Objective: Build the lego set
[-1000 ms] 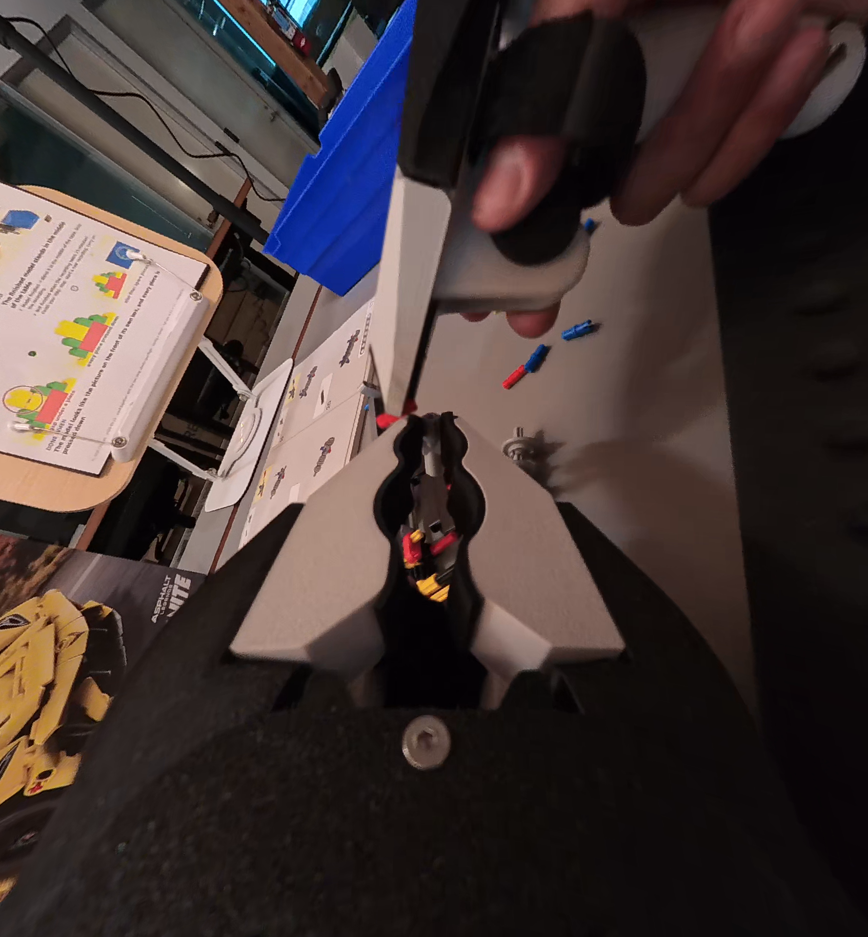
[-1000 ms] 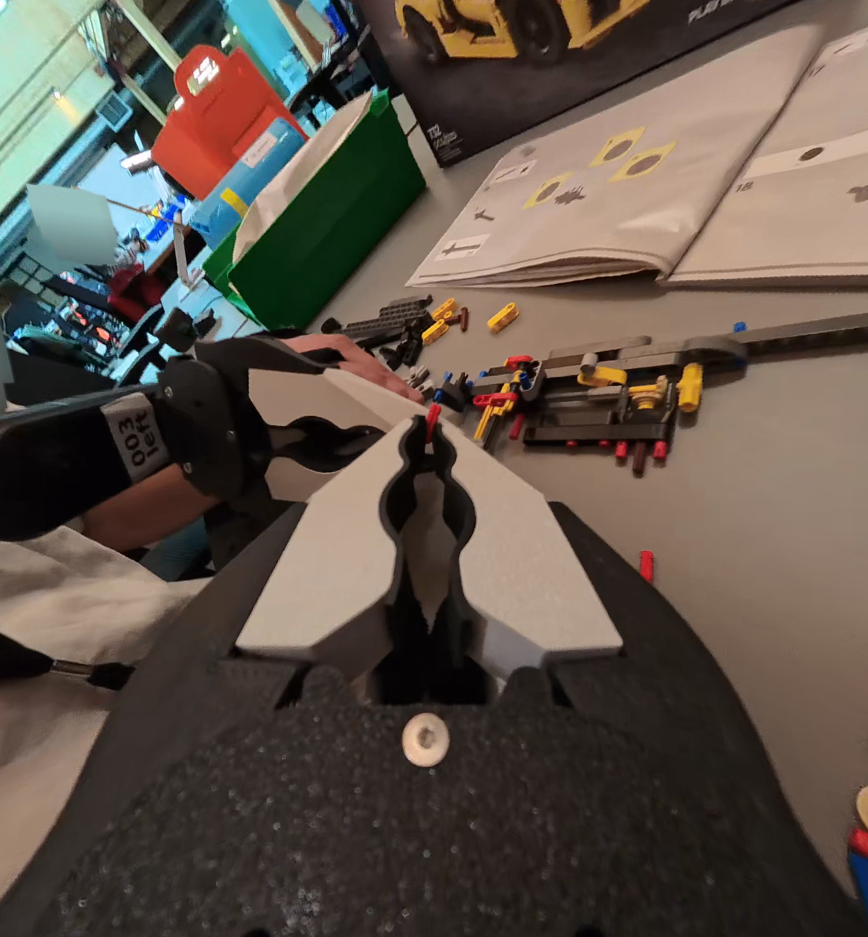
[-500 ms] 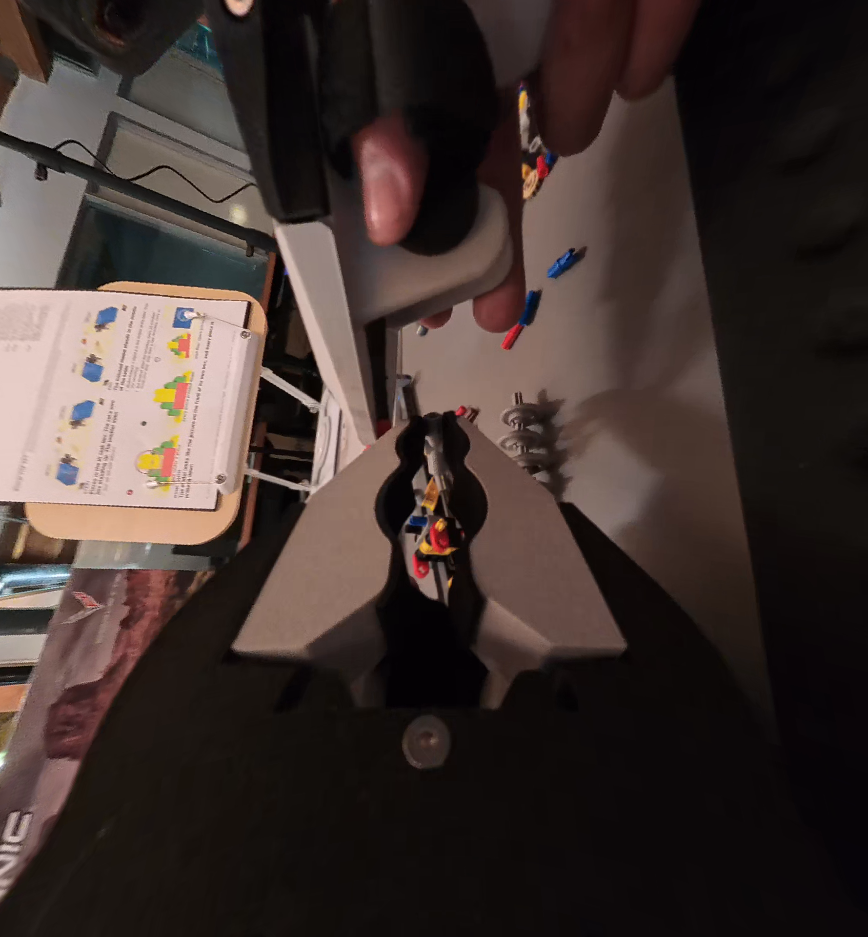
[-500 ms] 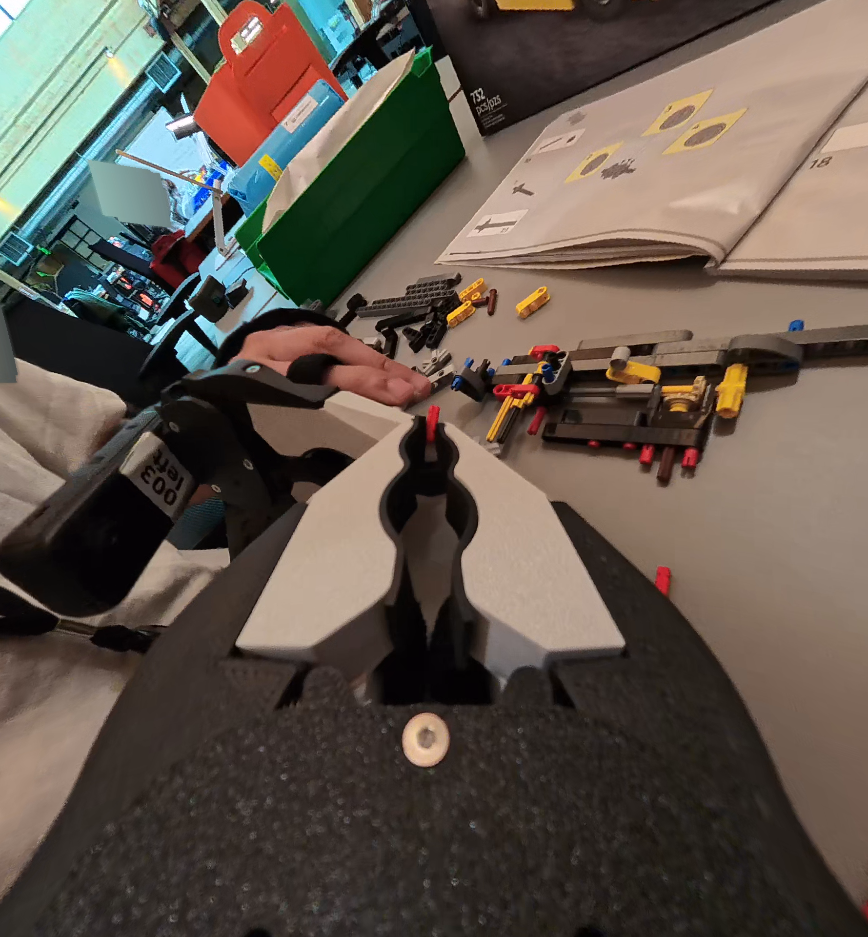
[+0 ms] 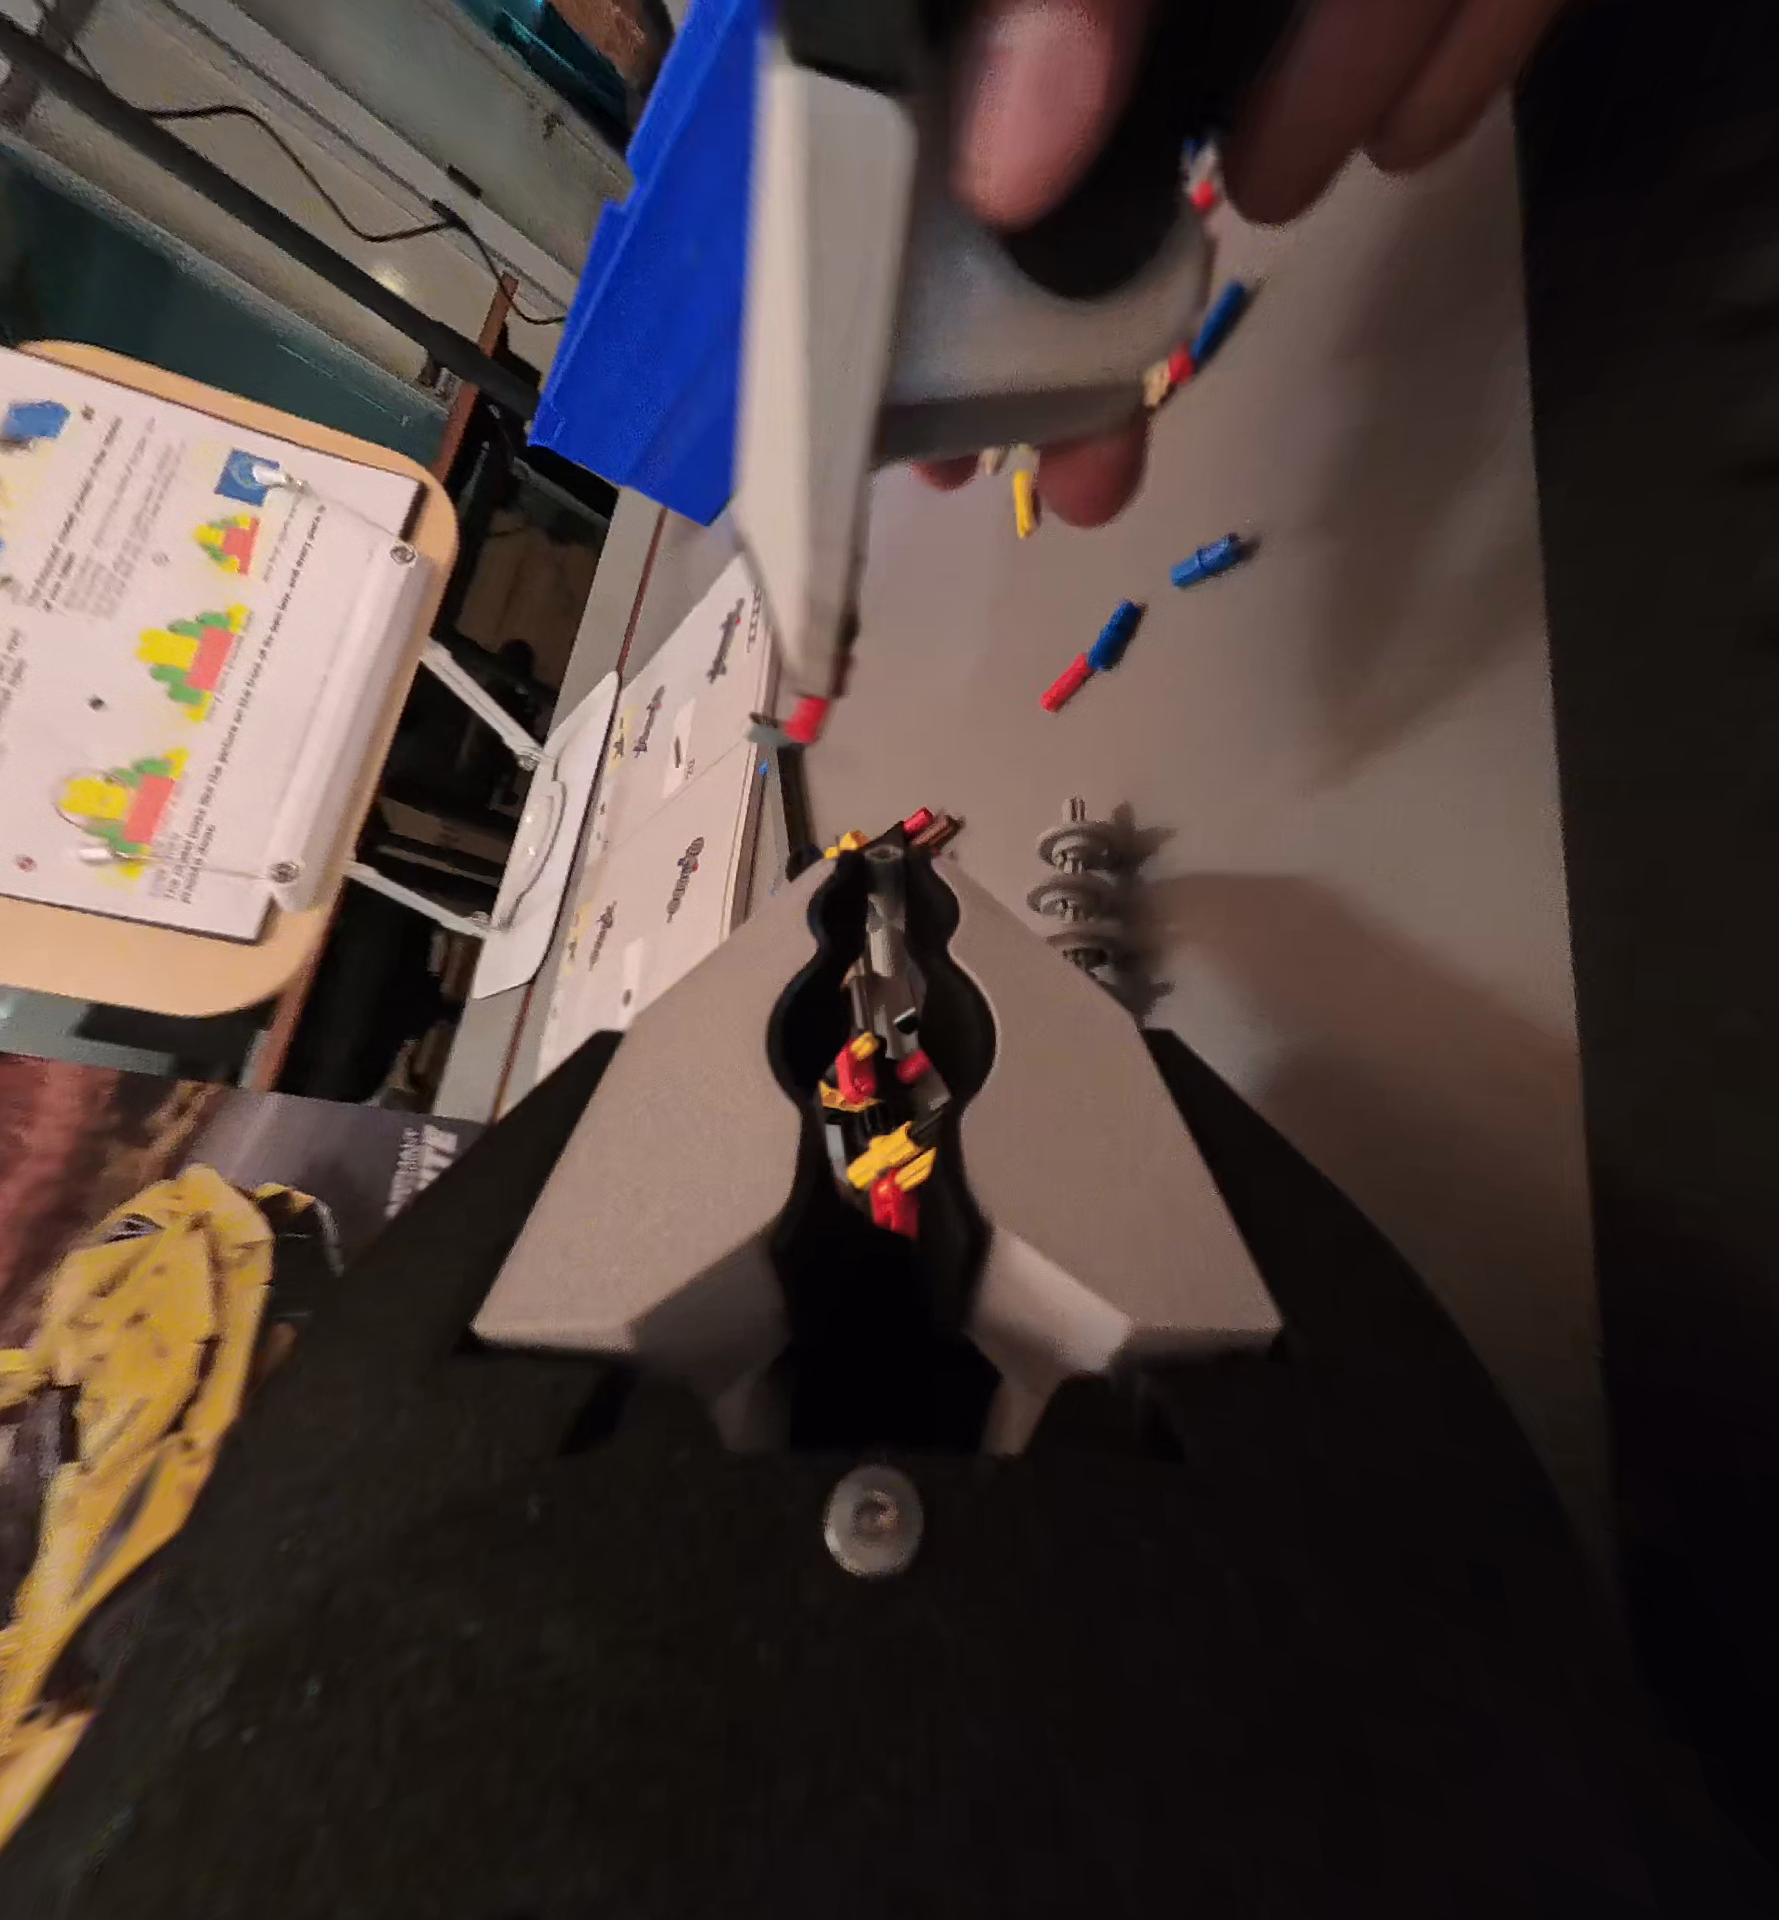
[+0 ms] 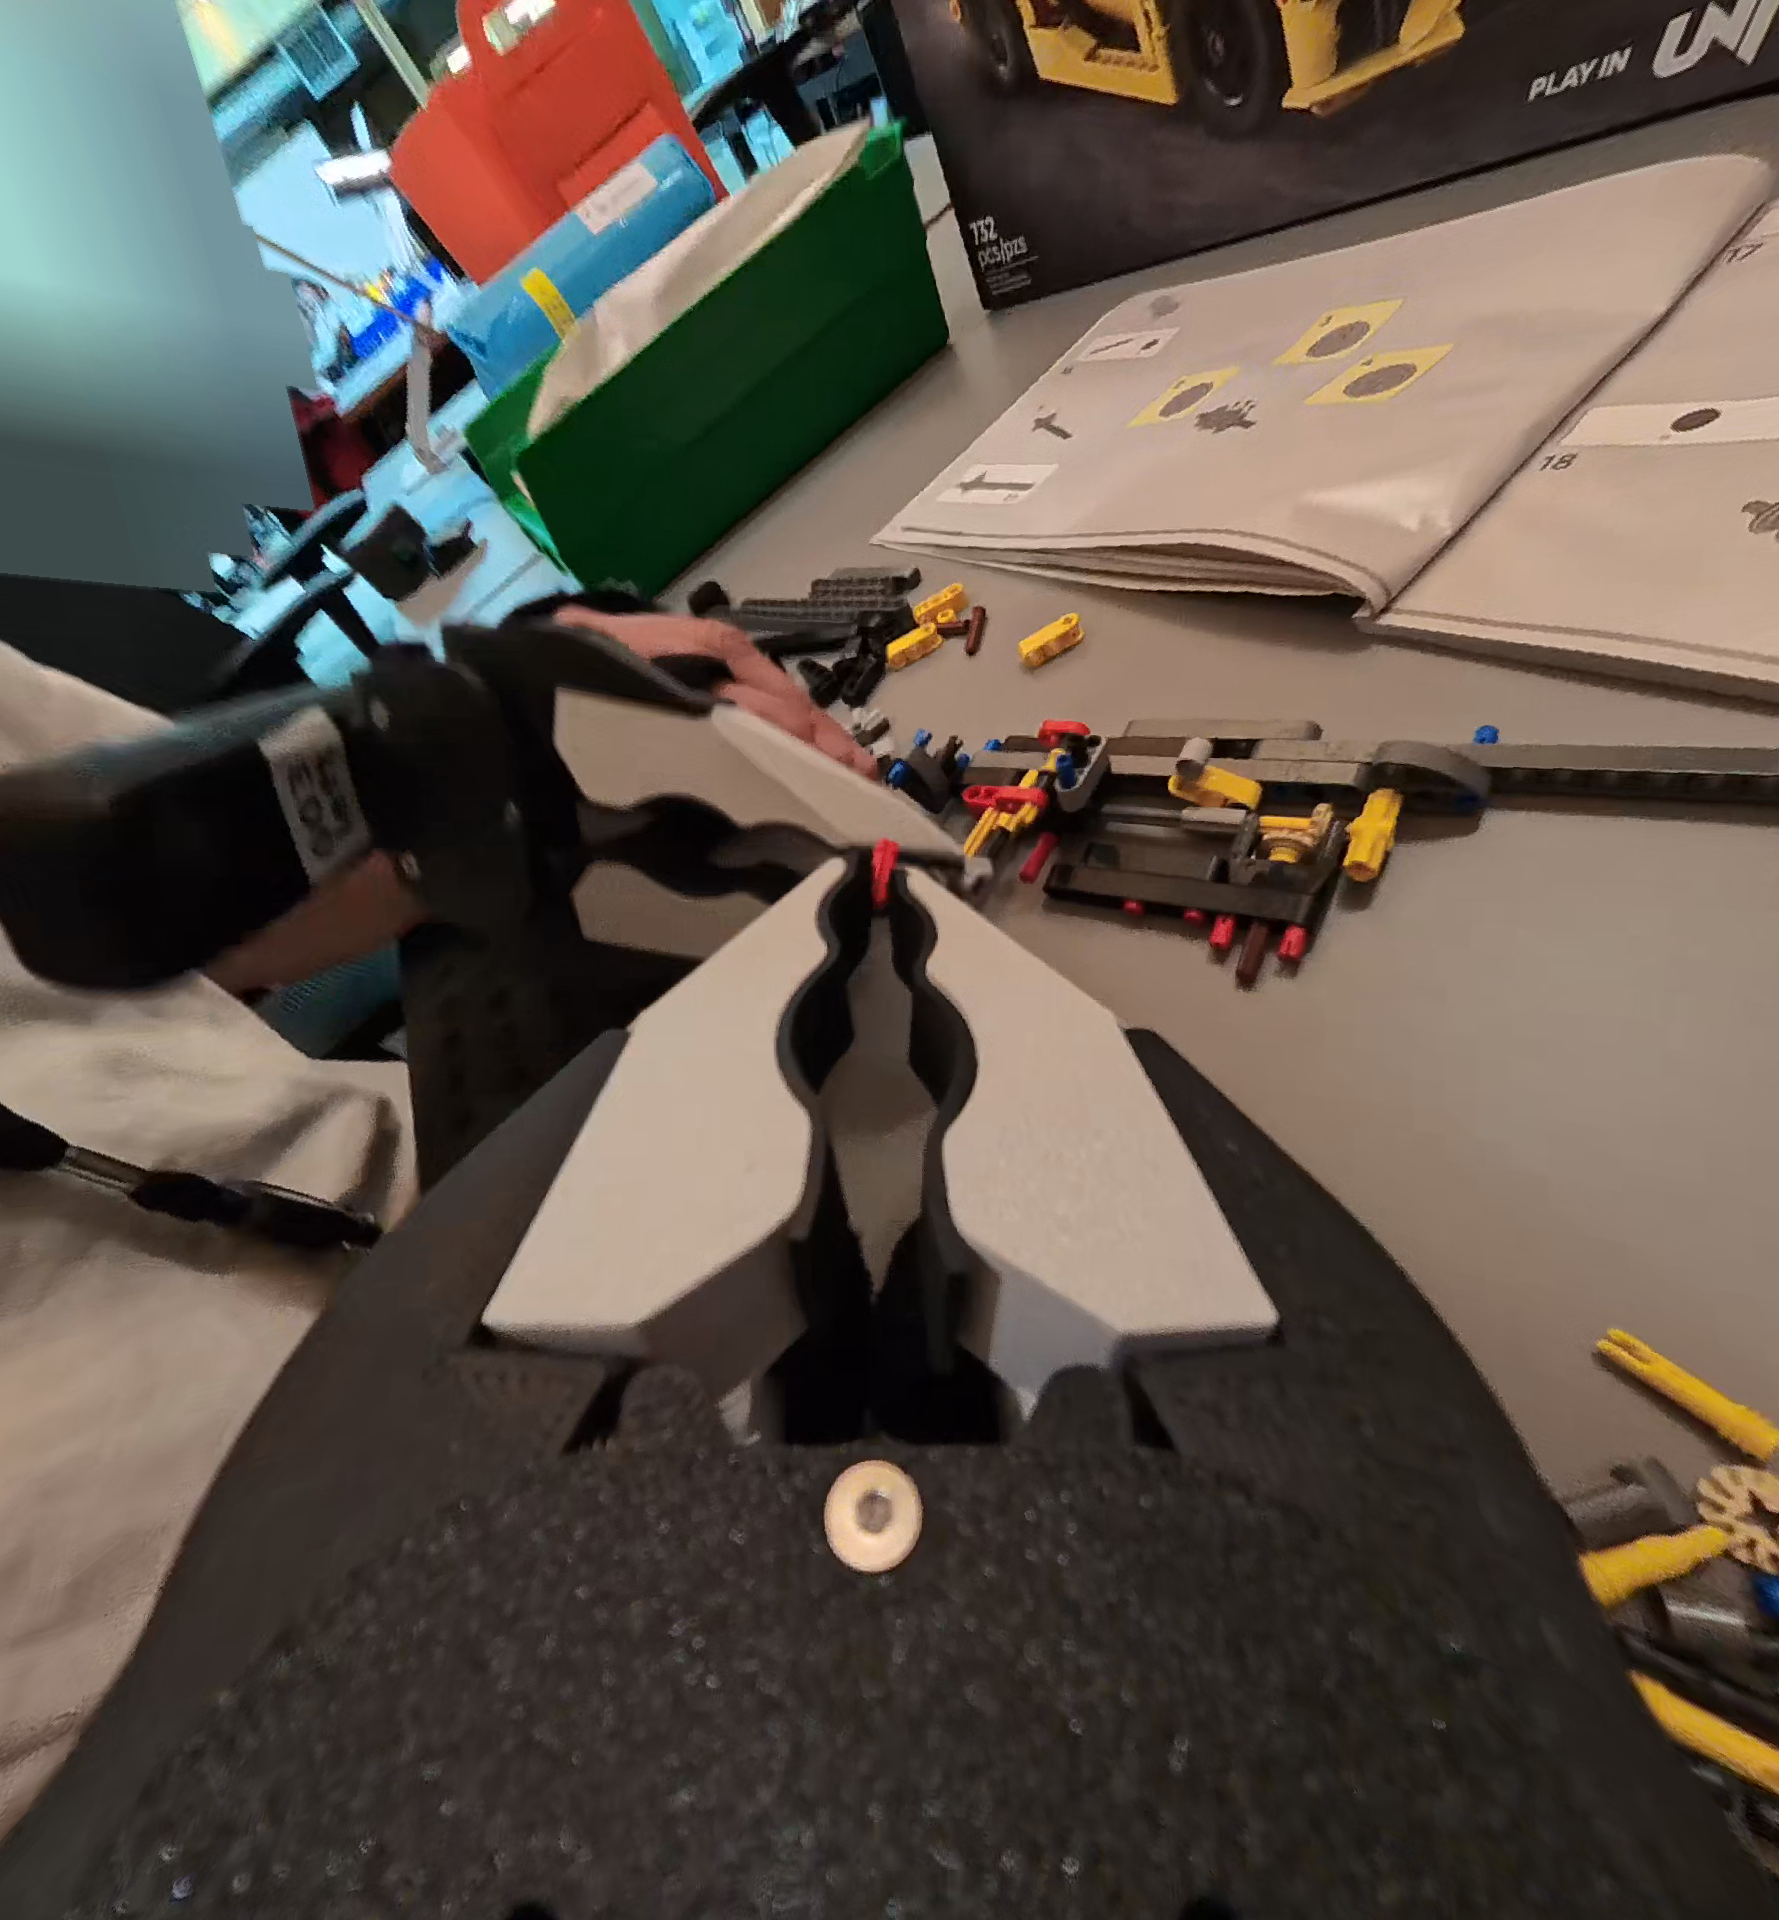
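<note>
The part-built lego assembly (image 6: 1207,821), dark grey beams with yellow, red and blue parts, lies on the grey table (image 6: 1487,1091). My right gripper (image 6: 877,868) is shut on a small red pin (image 6: 880,871) that sticks out at its tip. It also shows in the left wrist view (image 5: 812,707), held by a hand. My left gripper (image 5: 883,868) is shut on a grey rod-like lego piece (image 5: 885,935); coloured assembly parts (image 5: 880,1143) show through the gap. In the right wrist view the left gripper (image 6: 958,864) lies by the assembly's left end, its tip close beside my right tip.
An open instruction booklet (image 6: 1384,468), a green bin (image 6: 739,395) and the set's box (image 6: 1384,104) stand behind the assembly. Loose parts lie at the far left (image 6: 895,634) and near right (image 6: 1716,1558). Grey gears (image 5: 1082,904), blue-red pins (image 5: 1093,655) and a blue bin (image 5: 656,312) show in the left wrist view. The grippers are tip to tip, or close to it.
The left gripper rolled to one side and back, and its tip has come closer to my right gripper's tip. Both grippers stay shut on their pieces. The assembly has not moved.
</note>
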A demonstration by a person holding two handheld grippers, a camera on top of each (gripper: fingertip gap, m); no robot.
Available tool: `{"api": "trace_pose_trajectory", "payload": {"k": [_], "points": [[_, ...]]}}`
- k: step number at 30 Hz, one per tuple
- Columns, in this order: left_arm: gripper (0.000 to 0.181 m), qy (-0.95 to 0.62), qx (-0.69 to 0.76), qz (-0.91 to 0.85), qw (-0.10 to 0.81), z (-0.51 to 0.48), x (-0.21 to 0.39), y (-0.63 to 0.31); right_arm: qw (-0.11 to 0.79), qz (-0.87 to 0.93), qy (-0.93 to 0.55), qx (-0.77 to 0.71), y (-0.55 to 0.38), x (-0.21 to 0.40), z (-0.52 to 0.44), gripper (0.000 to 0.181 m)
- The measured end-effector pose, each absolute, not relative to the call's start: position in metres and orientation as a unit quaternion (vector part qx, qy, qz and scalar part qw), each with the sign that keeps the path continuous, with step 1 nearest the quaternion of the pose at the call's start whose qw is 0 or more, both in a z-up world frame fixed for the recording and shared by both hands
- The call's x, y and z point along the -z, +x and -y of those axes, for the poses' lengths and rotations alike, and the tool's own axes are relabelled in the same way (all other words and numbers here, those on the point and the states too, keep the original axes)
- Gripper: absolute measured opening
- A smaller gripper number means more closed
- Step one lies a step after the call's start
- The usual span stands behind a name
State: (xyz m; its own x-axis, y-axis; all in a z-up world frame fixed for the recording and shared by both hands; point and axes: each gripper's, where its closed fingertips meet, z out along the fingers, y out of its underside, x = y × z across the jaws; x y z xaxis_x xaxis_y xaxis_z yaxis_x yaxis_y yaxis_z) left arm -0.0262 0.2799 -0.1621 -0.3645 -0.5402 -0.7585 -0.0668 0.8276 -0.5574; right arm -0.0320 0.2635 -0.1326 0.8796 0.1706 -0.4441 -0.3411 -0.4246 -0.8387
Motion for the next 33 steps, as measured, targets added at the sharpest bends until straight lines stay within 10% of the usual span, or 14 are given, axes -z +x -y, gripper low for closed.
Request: {"api": "trace_pose_trajectory", "payload": {"k": [11, 33], "points": [[0.006, -0.383, 0.538, -0.719, 0.216, -0.247, 0.145, -0.051, 0.455, -0.024, -0.875, -0.164, -0.022, 0.161, -0.221, 0.002], [0.012, -0.312, 0.297, -0.877, 0.214, -0.226, 0.215, -0.042, 0.479, -0.055, -0.867, -0.128, -0.017, 0.163, -0.196, 0.002]]}}
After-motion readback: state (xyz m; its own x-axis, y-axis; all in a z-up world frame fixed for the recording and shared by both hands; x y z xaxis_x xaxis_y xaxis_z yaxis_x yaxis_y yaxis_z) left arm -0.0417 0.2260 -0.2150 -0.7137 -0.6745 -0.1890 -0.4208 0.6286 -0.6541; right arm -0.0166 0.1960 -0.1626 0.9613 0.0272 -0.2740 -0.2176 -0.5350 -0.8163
